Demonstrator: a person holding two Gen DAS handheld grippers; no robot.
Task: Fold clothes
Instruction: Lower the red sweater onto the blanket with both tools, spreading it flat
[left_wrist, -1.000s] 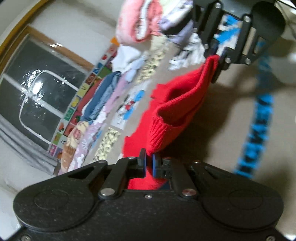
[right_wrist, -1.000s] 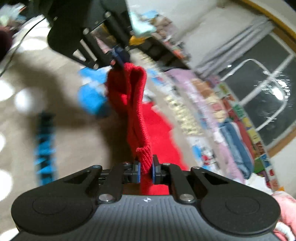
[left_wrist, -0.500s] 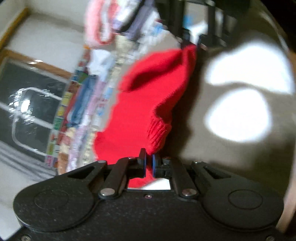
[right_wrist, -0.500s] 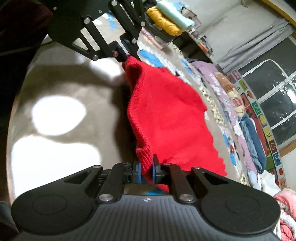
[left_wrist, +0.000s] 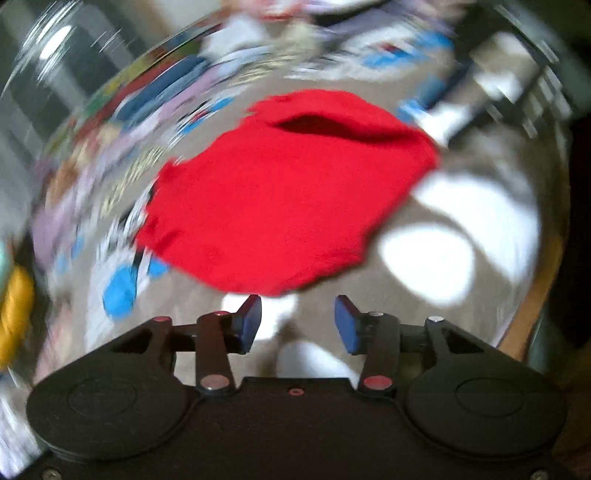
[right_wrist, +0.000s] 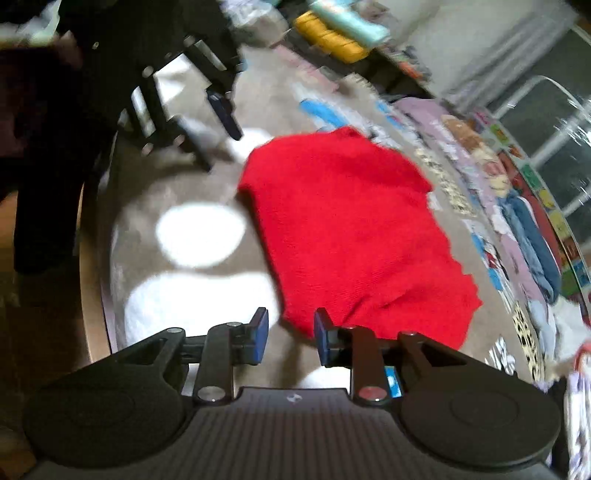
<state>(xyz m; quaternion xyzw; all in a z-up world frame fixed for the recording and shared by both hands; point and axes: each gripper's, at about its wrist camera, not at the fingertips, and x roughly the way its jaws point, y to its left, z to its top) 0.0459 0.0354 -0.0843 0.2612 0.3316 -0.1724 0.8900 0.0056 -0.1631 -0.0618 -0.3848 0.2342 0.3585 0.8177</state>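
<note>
A red knit garment (left_wrist: 288, 199) lies folded flat on the patterned rug (left_wrist: 424, 258); it also shows in the right wrist view (right_wrist: 351, 236). My left gripper (left_wrist: 297, 325) is open and empty, just in front of the garment's near edge. My right gripper (right_wrist: 290, 336) is open and empty at the garment's near corner, its right finger against the cloth edge. The left gripper also shows in the right wrist view (right_wrist: 207, 110), open, beyond the garment's far left corner. The left wrist view is motion-blurred.
A row of laid-out clothes (right_wrist: 517, 206) runs along the rug's far side by a dark window (right_wrist: 554, 122). Folded yellow and mint items (right_wrist: 332, 37) sit on a shelf. The rug's edge and wood floor (right_wrist: 44, 314) lie to the left.
Both grippers held the red garment's ribbed edge stretched between them, then lowered it. Now both have opened and let go, and the garment lies flat on the rug.
</note>
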